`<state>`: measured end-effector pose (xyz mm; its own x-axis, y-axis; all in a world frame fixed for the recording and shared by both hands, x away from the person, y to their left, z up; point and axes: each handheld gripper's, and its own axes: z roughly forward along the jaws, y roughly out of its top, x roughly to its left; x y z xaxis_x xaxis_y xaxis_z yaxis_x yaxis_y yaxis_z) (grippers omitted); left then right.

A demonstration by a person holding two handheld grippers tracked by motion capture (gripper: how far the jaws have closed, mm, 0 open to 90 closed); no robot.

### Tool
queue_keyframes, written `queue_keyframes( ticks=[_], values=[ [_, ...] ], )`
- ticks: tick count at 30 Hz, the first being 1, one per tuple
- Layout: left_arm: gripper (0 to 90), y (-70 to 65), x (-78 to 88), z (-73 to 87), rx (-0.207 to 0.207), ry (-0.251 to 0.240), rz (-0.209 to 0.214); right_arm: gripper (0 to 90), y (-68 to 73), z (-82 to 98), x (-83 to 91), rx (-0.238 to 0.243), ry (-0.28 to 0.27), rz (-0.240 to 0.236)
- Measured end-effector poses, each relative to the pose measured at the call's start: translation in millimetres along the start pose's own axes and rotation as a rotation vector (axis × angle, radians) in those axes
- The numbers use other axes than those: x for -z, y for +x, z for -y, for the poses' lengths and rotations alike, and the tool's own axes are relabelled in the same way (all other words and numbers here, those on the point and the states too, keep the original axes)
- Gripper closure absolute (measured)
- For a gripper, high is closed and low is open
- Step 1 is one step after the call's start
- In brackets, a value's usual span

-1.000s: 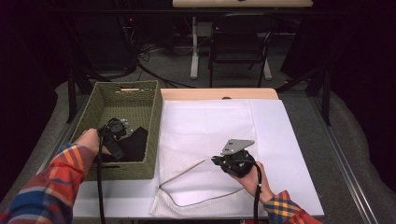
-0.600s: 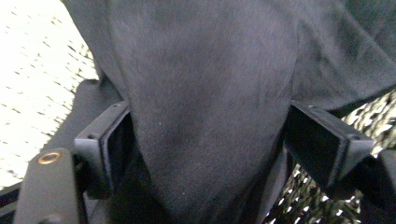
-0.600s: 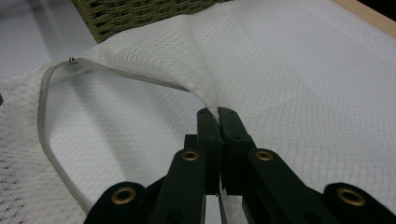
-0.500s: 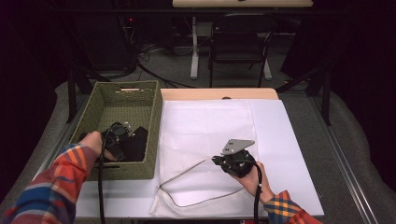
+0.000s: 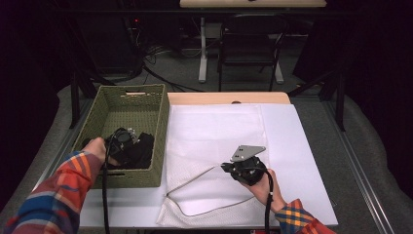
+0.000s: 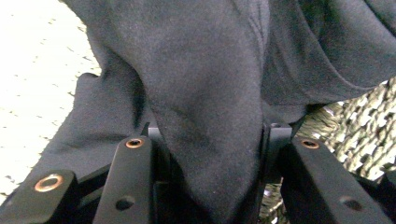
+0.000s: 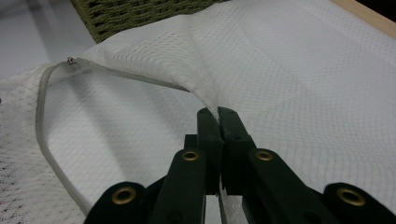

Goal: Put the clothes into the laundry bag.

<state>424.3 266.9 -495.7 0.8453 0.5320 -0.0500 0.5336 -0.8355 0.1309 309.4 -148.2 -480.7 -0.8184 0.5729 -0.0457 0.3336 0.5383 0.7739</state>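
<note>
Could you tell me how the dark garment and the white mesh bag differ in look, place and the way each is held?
The dark garment is black, dense cloth; the white mesh bag is netted, with a zip edge. The garment lies bunched in the woven basket; the bag lies spread flat on the table. The left tool, its jaws just closing, takes a thick fold; the right tool pinches a thin edge, lifting the opening. Both are soft fabric.

The room is dim, with black curtains (image 5: 370, 58) hanging along the far and right sides. Light falls mainly on the white-topped table (image 5: 302, 146), whose far edge shows a strip of pale wood (image 5: 229, 98). Grey carpet (image 5: 365, 146) covers the floor around it. Beyond stands another desk, its light top (image 5: 253, 3) at the upper edge and its white leg (image 5: 202, 53) reaching the floor, beside a dark metal frame (image 5: 251, 48). Black cables (image 5: 156, 73) lie tangled on the floor behind.
</note>
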Motion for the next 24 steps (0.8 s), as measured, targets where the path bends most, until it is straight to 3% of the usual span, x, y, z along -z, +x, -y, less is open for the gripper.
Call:
queue_keyframes(
  ticks=[3,6,7,13,19,22,24],
  values=[
    [59.8,2.6,3.2,1.7,0.02,-0.022,-0.023,88.6,0.0,0.0,0.3,0.0,0.0,0.001],
    [59.9,7.7,7.2,2.6,0.085,-0.072,-0.079,88.6,-0.5,0.2,0.1,-0.002,0.001,0.003],
    [59.8,8.5,6.4,2.5,0.09,-0.075,-0.08,88.7,-0.5,0.2,0.1,-0.002,0.0,0.003],
    [51.0,8.7,1.6,0.9,0.087,-0.062,-0.081,88.6,-0.4,0.4,0.0,-0.004,0.002,0.002],
    [28.1,12.1,-4.1,1.4,0.081,-0.03,-0.076,88.6,-0.1,0.1,0.1,0.0,0.001,0.004],
    [27.7,14.4,-7.2,1.5,0.079,-0.011,-0.067,88.6,-0.4,0.2,0.2,-0.002,0.001,0.004],
    [32.2,14.0,-8.2,1.4,0.077,-0.019,-0.054,88.6,-0.5,0.3,0.4,-0.003,0.0,0.005]
  ],
)
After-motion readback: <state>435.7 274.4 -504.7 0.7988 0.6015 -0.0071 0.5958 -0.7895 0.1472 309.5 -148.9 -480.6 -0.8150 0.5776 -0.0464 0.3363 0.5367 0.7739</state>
